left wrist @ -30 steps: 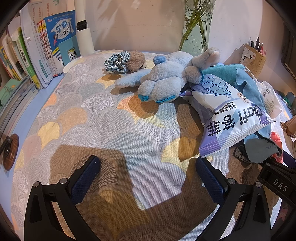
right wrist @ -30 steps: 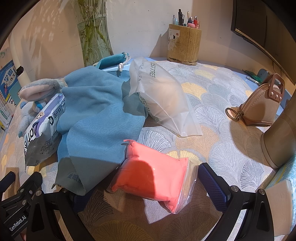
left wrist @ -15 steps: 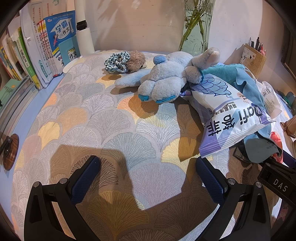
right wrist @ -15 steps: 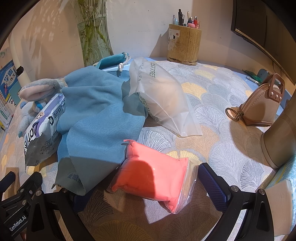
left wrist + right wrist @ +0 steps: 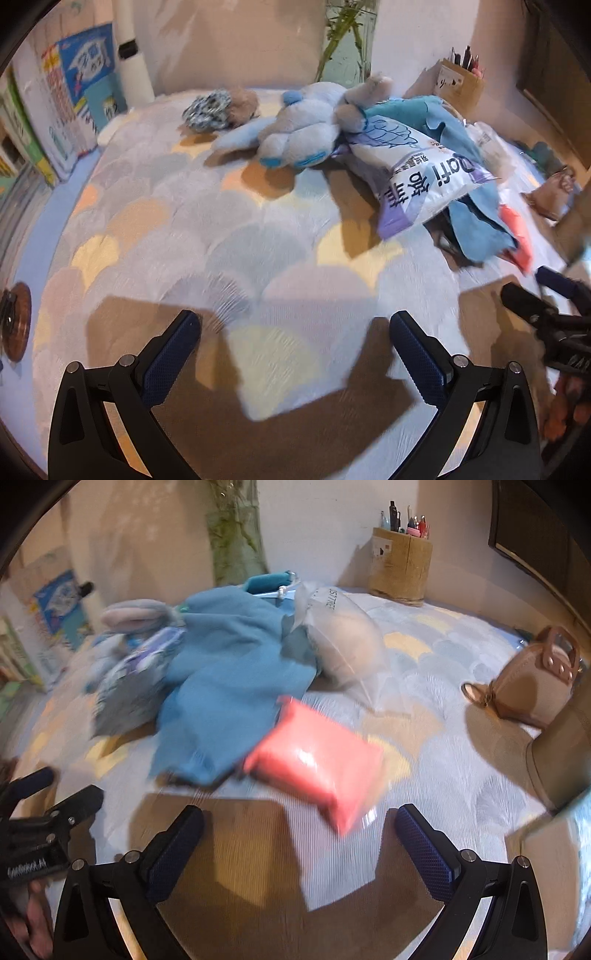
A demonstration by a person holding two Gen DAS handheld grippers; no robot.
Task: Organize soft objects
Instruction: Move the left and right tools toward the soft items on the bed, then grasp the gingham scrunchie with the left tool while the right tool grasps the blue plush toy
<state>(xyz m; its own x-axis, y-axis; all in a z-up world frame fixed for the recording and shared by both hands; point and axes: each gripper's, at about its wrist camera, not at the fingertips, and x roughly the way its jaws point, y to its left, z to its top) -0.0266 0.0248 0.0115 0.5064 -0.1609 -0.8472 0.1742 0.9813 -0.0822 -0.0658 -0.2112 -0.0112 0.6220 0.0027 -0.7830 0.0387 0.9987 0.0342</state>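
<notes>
Patterned tablecloth [image 5: 436, 686]; blurred pink packet [image 5: 317, 764] apparently just ahead of gaping right hand-held gripper [image 5: 295, 834].

Two black plastic two-finger grippers, left [image 5: 293, 334] and right [image 5: 298, 829], along the lower frame edge of each wrist view. Fingers [image 5: 171, 349] angular, skeletal, with triangular cut-outs and round silver screws at the joints. Inner pads [image 5: 424, 849] dark blue, finely cross-hatched. White lettering, blurred, on the black body at lower left of the right view.
</notes>
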